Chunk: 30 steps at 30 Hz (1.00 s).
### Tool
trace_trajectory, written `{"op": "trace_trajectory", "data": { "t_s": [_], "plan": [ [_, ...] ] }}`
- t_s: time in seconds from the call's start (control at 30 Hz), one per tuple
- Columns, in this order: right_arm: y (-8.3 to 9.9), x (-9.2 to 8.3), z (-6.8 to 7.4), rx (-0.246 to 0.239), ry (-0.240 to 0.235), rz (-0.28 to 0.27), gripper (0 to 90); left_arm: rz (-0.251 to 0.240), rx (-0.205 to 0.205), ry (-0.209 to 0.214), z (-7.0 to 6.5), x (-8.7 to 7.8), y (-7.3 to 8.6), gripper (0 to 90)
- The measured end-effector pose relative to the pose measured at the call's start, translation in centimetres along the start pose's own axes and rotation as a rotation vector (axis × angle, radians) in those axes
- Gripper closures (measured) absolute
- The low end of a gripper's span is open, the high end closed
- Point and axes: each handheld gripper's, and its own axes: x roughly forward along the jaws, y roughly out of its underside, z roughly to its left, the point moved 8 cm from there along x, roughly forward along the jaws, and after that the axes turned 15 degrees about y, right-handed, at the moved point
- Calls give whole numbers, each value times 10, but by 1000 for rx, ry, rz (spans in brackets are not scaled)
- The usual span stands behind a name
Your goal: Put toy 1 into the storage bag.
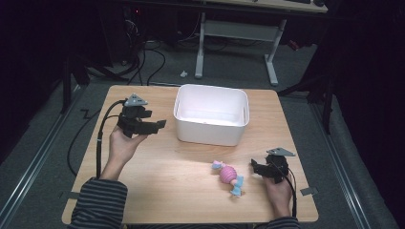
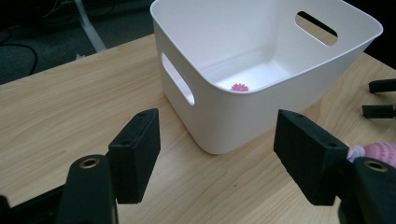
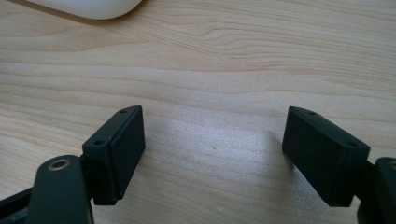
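The left gripper (image 1: 155, 125) is held level above the worktop (image 1: 157, 176), jaws apart and empty, aimed at the white bin (image 1: 210, 131). The right gripper (image 1: 255, 165) is rested low, jaws parted, just beside the pink toy (image 1: 228, 175).

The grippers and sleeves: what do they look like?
Both the left gripper and the right gripper are black, with two blocky jaws, a grey three-cornered plate on top and a black trailing cable. The left sleeve is dark with thin light stripes.
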Motion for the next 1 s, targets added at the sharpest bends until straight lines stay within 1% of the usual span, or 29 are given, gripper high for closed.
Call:
{"op": "trace_trajectory", "data": {
  "t_s": [0.1,0.23,0.37,0.47,0.53,0.73,0.8,1.0],
  "plan": [
    [0,0,0,0,0,0,211,2,-6,-1,0,-2,4,320],
    [0,0,0,0,0,0,211,-12,-15,-1,-1,-6,8,320],
    [0,0,0,0,0,0,211,-15,-14,-5,-1,-9,12,319],
    [0,0,0,0,0,0,211,-16,-18,-9,-1,-10,14,320],
    [0,0,0,0,0,0,211,-29,-29,-2,-1,-10,18,320],
    [0,0,0,0,0,0,211,-31,-37,1,-1,-9,25,320],
    [0,0,0,0,0,0,211,-37,-48,3,0,-9,28,320],
    [0,0,0,0,0,0,211,-32,-48,0,-2,-9,34,319]
  ]
}}
